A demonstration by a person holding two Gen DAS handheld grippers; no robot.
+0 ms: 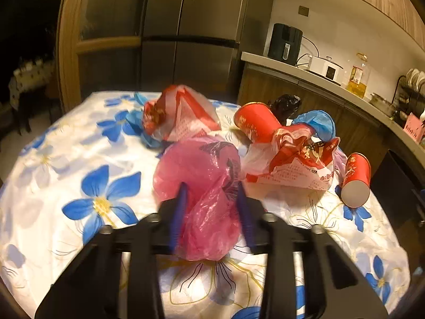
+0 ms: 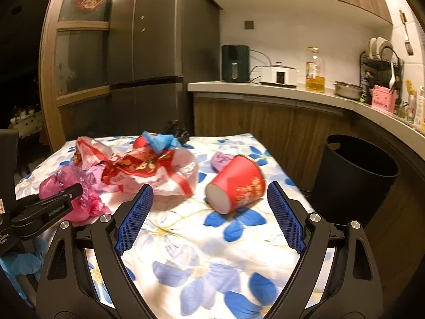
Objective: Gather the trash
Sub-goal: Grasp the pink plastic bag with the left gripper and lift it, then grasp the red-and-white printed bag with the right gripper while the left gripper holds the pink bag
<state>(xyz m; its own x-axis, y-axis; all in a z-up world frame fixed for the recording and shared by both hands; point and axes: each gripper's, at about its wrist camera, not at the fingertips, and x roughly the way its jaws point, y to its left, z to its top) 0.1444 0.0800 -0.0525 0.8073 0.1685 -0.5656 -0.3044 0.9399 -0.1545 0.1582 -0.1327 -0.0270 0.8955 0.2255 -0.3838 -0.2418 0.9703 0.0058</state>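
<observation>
A crumpled pink plastic bag lies on the flowered tablecloth, and my left gripper is shut on its near end, both blue pads pressing into the plastic. The right wrist view shows that left gripper at the left, on the pink bag. My right gripper is open. A red paper cup lies on its side between and just ahead of its fingertips, touching neither. The left wrist view has this cup at the table's right edge.
More trash sits farther back: two red-and-white plastic bags, a second red cup, a blue glove and a black bag. A black bin stands on the floor right of the table, below the kitchen counter.
</observation>
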